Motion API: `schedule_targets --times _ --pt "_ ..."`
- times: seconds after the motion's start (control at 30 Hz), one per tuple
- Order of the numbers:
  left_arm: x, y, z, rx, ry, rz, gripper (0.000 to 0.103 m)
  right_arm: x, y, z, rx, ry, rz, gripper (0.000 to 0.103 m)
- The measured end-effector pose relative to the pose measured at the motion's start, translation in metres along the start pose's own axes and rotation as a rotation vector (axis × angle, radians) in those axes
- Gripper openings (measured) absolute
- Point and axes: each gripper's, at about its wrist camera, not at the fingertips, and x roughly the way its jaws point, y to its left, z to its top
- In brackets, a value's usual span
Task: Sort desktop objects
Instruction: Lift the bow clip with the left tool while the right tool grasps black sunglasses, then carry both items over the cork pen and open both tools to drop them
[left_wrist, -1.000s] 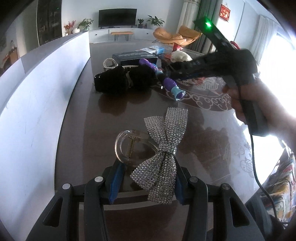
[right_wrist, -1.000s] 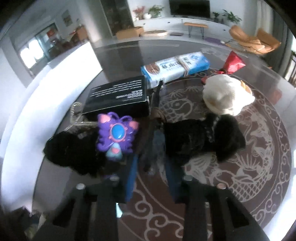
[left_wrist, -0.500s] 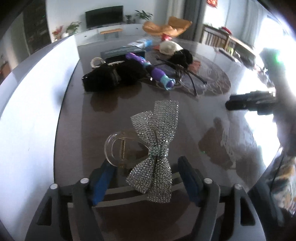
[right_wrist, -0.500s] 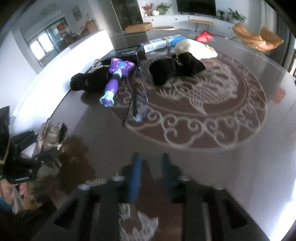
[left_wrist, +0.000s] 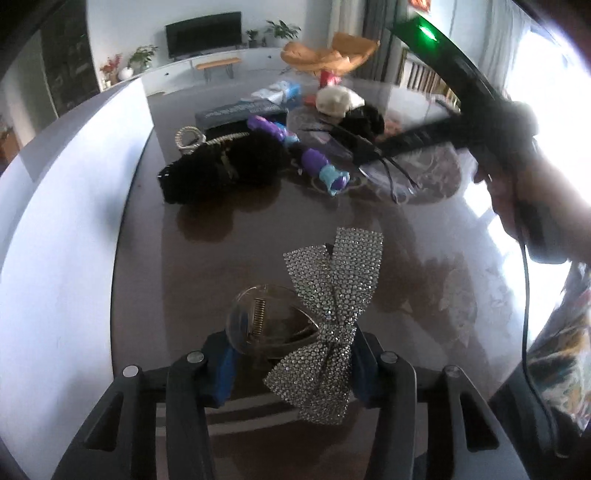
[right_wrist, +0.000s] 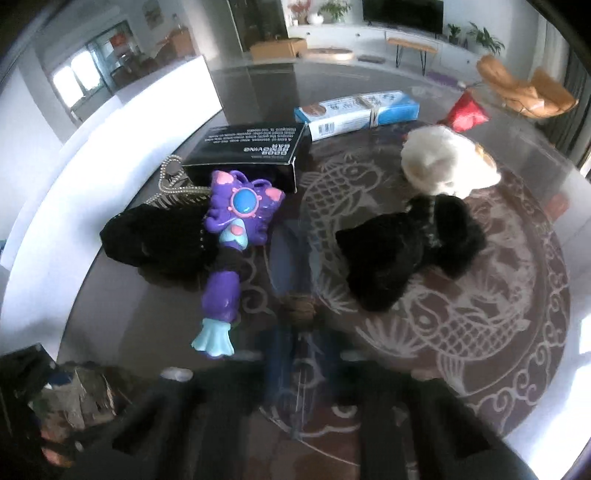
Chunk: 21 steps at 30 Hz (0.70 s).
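Left wrist view: my left gripper (left_wrist: 291, 360) has its jaws around the bow clip (left_wrist: 328, 325), a rhinestone bow on a clear claw clip. The jaws have just been closing and the blue pads now press on it from both sides. The clip sits low over the dark table (left_wrist: 221, 258), close to me, near the white wall (left_wrist: 66, 229) on the left. Farther up the table lies a cluster: a black furry piece (left_wrist: 221, 170), a purple wand (left_wrist: 314, 162) just beside it, a black box (left_wrist: 240, 110) behind, and a pearl loop (left_wrist: 190, 136). On the right I see a hand (left_wrist: 535, 199) holding the right gripper, which reaches over the glasses (left_wrist: 376, 162).

In the right wrist view the right gripper (right_wrist: 301, 354) is badly blurred; its jaws have just been closing and now stand shut. Something thin and dark sits at the tips, but I cannot tell whether it is gripped. Ahead of it, the wand lies to the left and a second black furry piece (right_wrist: 406, 251) to the right, touching a white plush (right_wrist: 443, 166). A blue-and-white box (right_wrist: 358, 110) and a red packet (right_wrist: 465, 114) lie beyond.
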Motion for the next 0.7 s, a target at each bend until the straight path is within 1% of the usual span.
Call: schedule_targets --times 0.03,0.1,0.2,0.27,0.33,0.4,0.43,0.5,0.53,0.6,0.63,0.7 --pt "-0.005 0.001 -0.002 -0.021 -0.013 -0.015 0.049 -0.009 -0.001 -0.007 -0.015 -0.003 -0.023 0.010" --pt "-0.014 0.001 -0.003 -0.052 -0.036 -0.038 0.049 -0.025 -0.004 -0.019 -0.033 0.001 -0.034 0.010" --pt "-0.044 0.001 0.004 -0.109 -0.104 -0.105 0.049 -0.059 -0.010 -0.032 -0.036 -0.005 -0.052 0.010" --pt "-0.068 0.005 0.011 -0.143 -0.151 -0.138 0.049 -0.081 -0.004 -0.029 -0.038 -0.034 -0.035 0.010" --pt "-0.101 0.020 0.019 -0.177 -0.212 -0.145 0.049 -0.106 0.014 -0.016 -0.058 -0.081 0.003 0.010" --pt "-0.127 0.041 0.024 -0.200 -0.250 -0.113 0.049 -0.123 0.039 -0.001 -0.080 -0.120 0.053 0.010" --pt "-0.142 0.059 0.026 -0.223 -0.266 -0.082 0.049 -0.130 0.056 0.009 -0.091 -0.139 0.088 0.010" --pt "-0.158 0.091 0.024 -0.262 -0.277 -0.019 0.049 -0.133 0.099 0.030 -0.120 -0.170 0.171 0.010" --pt "-0.164 0.114 0.021 -0.293 -0.271 0.039 0.049 -0.132 0.122 0.039 -0.136 -0.182 0.214 0.010" --pt "-0.166 0.154 0.011 -0.358 -0.244 0.114 0.049 -0.126 0.171 0.053 -0.177 -0.195 0.294 0.010" --pt "-0.164 0.168 0.007 -0.379 -0.231 0.140 0.049 -0.118 0.200 0.059 -0.205 -0.196 0.330 0.010" --pt "-0.155 0.199 -0.005 -0.427 -0.180 0.205 0.049 -0.103 0.237 0.063 -0.234 -0.183 0.372 0.010"
